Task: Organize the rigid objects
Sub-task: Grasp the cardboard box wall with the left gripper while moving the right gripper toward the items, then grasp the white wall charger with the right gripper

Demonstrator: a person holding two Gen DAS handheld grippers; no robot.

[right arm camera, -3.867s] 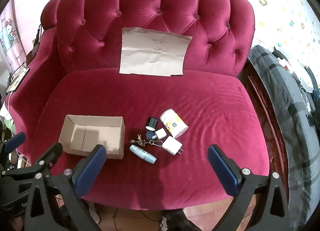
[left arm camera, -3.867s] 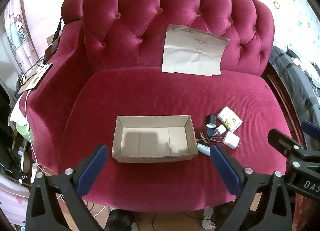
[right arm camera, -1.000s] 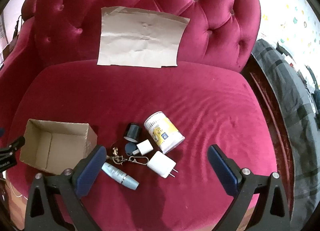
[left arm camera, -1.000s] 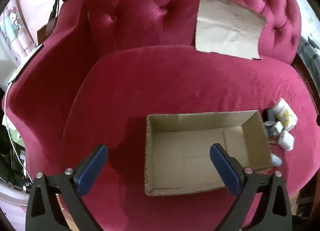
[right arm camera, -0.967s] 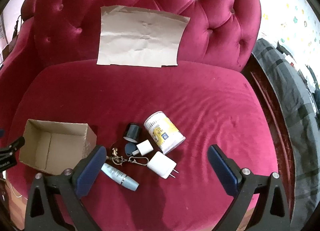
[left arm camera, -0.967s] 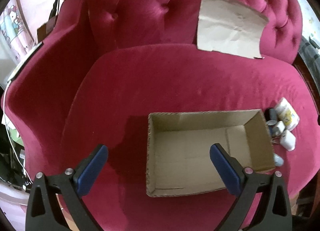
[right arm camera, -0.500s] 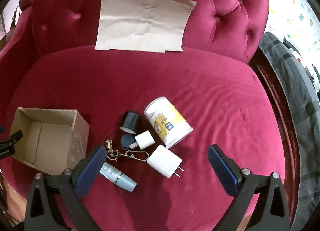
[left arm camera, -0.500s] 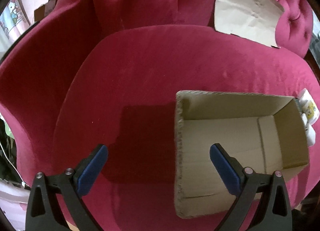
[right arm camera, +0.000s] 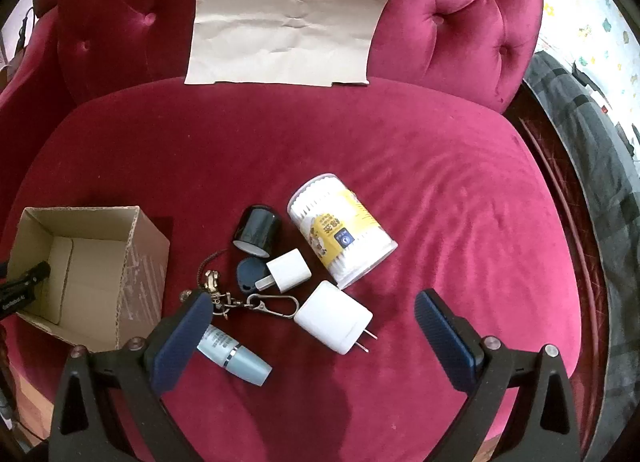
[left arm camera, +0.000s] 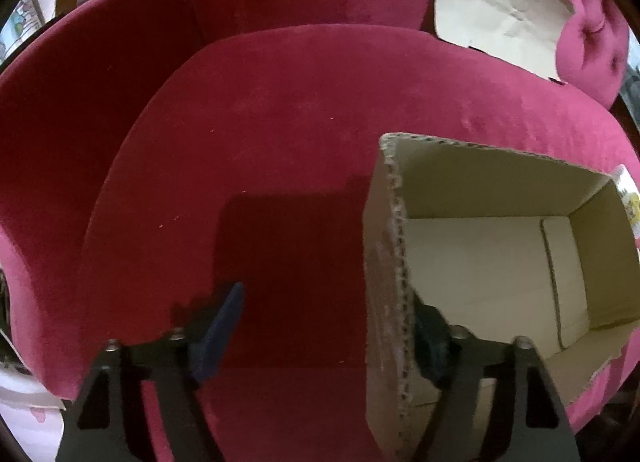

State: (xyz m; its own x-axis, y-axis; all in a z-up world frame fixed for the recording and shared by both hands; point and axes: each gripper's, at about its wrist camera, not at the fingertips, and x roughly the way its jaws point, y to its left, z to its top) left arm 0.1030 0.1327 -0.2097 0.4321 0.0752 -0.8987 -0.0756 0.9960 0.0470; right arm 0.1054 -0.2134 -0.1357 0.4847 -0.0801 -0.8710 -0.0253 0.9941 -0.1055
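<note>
An empty open cardboard box (left arm camera: 480,262) sits on the red velvet seat. My left gripper (left arm camera: 328,302) straddles the box's short left wall: one blue pad (left arm camera: 224,322) is outside and well clear of it, the other is inside, close against it. Its jaws are closing. In the right wrist view the box (right arm camera: 88,274) is at the left. Beside it lie a cotton-swab canister (right arm camera: 340,234), a black cap (right arm camera: 258,230), two white chargers (right arm camera: 334,322), a blue key fob with keyring (right arm camera: 250,274) and a light blue tube (right arm camera: 234,354). My right gripper (right arm camera: 312,302) hangs open over them.
A flat cardboard sheet (right arm camera: 288,22) leans on the tufted sofa back (right arm camera: 460,22). A grey plaid blanket (right arm camera: 592,166) lies to the right of the sofa. The seat's front edge runs just below both grippers.
The left gripper has sunk toward the box's left end and its jaws have narrowed around that wall. The right gripper has sunk closer to the pile, still wide.
</note>
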